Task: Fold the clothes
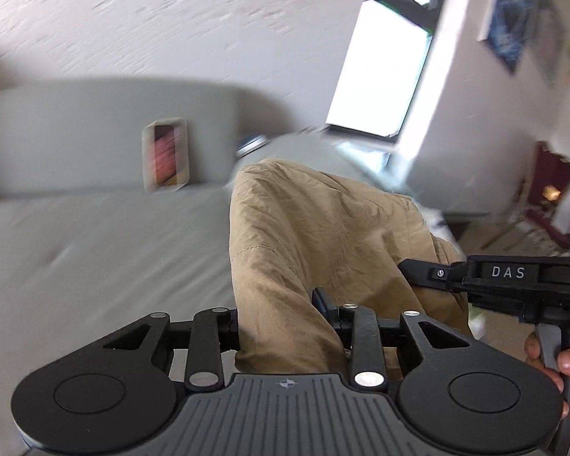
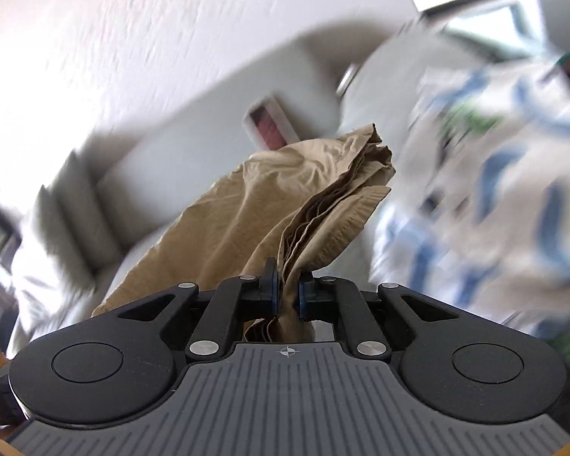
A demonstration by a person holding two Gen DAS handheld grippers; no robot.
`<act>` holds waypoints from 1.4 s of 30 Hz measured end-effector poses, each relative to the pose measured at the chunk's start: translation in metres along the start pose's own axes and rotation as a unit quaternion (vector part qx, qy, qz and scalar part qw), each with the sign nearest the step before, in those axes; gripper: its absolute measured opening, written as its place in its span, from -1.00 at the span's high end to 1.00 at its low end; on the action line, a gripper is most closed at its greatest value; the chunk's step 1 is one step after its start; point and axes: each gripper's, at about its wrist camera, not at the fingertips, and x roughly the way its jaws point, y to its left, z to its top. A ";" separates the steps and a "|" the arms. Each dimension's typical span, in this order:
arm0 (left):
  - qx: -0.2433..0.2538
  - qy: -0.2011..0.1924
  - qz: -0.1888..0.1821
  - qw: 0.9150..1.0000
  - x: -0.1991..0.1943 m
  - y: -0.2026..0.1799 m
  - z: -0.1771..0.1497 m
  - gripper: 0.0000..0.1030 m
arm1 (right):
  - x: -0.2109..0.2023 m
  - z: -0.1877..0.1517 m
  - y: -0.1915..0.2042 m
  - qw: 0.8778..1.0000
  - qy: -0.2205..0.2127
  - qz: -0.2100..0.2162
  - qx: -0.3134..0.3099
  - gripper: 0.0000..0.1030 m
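Observation:
A tan garment [image 1: 307,243] hangs in the air above a grey sofa [image 1: 95,250]. My left gripper [image 1: 281,323] is shut on a thick fold of it; the cloth fills the gap between the fingers. My right gripper [image 2: 288,296] is shut on a bunched edge of the same tan garment [image 2: 269,205], whose layered hem sticks up past the blue pads [image 2: 273,296]. In the left wrist view the right gripper [image 1: 410,269] reaches in from the right and meets the cloth, a hand on its handle.
A small framed picture [image 1: 166,154] leans on the sofa back [image 1: 95,129]. A white cloth with blue and green print [image 2: 494,190] lies to the right. A white wall and a bright window [image 1: 380,76] stand behind. Both views are motion-blurred.

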 end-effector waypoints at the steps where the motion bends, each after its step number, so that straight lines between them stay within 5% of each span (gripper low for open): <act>1: 0.000 -0.006 -0.013 1.000 0.010 -0.010 0.007 0.42 | -0.010 0.009 -0.008 1.000 -0.019 -0.008 0.005 0.81; 7: 0.008 -0.032 -0.080 0.996 0.081 -0.067 0.033 0.42 | -0.045 0.058 -0.050 0.988 -0.123 -0.088 0.022 0.81; 10: 0.000 -0.003 -0.086 0.996 0.137 -0.084 0.040 0.25 | -0.047 0.074 -0.071 0.978 -0.157 -0.139 0.015 0.80; 11: 0.009 0.020 -0.070 0.997 0.155 -0.089 0.036 0.16 | -0.040 0.078 -0.081 0.976 -0.154 -0.155 0.021 0.76; 14: 0.032 0.092 -0.007 0.995 0.200 -0.094 0.017 -0.01 | -0.001 0.087 -0.120 0.970 -0.089 -0.223 0.046 0.24; 15: 0.029 0.102 0.006 0.994 0.204 -0.093 0.010 -0.11 | 0.015 0.087 -0.134 0.965 -0.059 -0.247 0.060 0.23; 17: 0.029 0.088 0.005 0.996 0.190 -0.089 0.007 -0.22 | 0.027 0.084 -0.147 0.965 -0.035 -0.249 0.071 0.21; 20: 0.067 0.084 0.016 0.994 0.171 -0.094 0.015 -0.38 | 0.014 0.084 -0.138 0.964 -0.073 -0.248 0.058 -0.19; 22: 0.063 0.087 0.026 0.994 0.157 -0.090 0.023 -0.50 | -0.003 0.087 -0.129 0.961 -0.108 -0.246 0.064 -0.21; 24: 0.053 0.094 0.033 0.994 0.137 -0.086 0.031 -0.50 | -0.028 0.088 -0.120 0.961 -0.133 -0.227 0.081 -0.39; 28: 0.056 0.097 0.033 0.993 0.096 -0.086 0.041 -0.51 | -0.063 0.073 -0.084 0.968 -0.166 -0.169 0.085 -0.45; 35: 0.063 0.103 0.023 0.992 0.031 -0.078 0.047 -0.59 | -0.084 0.065 -0.025 0.987 -0.098 -0.070 0.103 -0.45; 42: 0.073 0.115 0.012 0.991 -0.015 -0.082 0.050 -0.95 | -0.123 0.060 0.050 0.988 -0.057 -0.138 -0.038 -0.71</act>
